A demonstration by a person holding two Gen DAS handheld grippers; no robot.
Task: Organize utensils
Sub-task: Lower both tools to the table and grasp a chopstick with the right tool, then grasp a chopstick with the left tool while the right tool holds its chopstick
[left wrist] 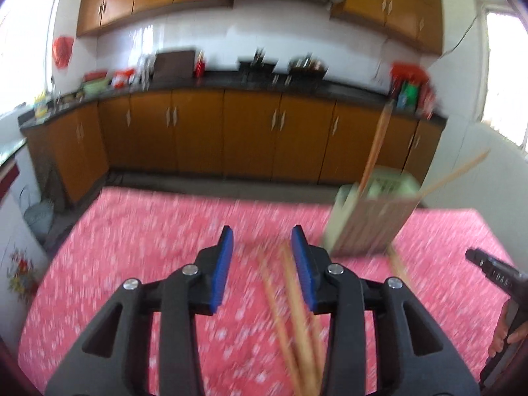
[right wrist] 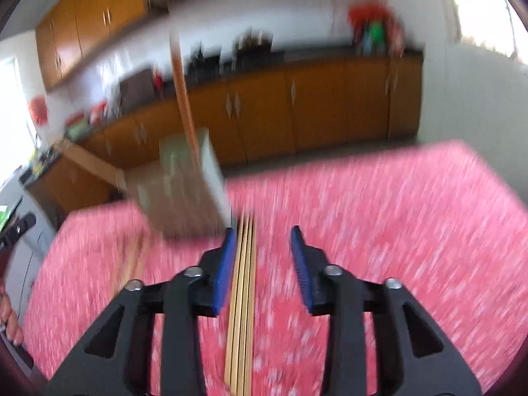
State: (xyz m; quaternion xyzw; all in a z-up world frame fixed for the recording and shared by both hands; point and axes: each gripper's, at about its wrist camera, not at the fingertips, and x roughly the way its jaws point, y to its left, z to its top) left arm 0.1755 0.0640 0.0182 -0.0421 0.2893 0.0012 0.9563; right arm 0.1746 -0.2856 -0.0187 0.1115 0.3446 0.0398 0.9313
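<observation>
Operator: While both views are smeared by motion blur, what is the tool state?

Technician: The left gripper (left wrist: 262, 247) has its jaws apart and holds nothing; several chopsticks (left wrist: 290, 313) lie on the red patterned tablecloth (left wrist: 132, 264) beneath the gap, nearer the right-hand pad. The right gripper (right wrist: 263, 247) also has its jaws apart, with a bundle of chopsticks (right wrist: 242, 297) lying lengthwise in the gap, against the left-hand pad. Whether that bundle rests on the cloth or leans on the pad cannot be determined.

Operator: Where is the destination?

Technician: The utensil holder (left wrist: 369, 217) stands on the table ahead and to the right in the left view, and two or three chopsticks already stick out of it at steep angles.

Operator: What are the failure modes?

Technician: In my judgement, closing on an uneven bundle may pinch only some sticks, so others would roll loose. The holder looks light; a stick pushed against its rim or against the protruding chopsticks could tip it. Closing during fast motion risks a missed grasp.
</observation>
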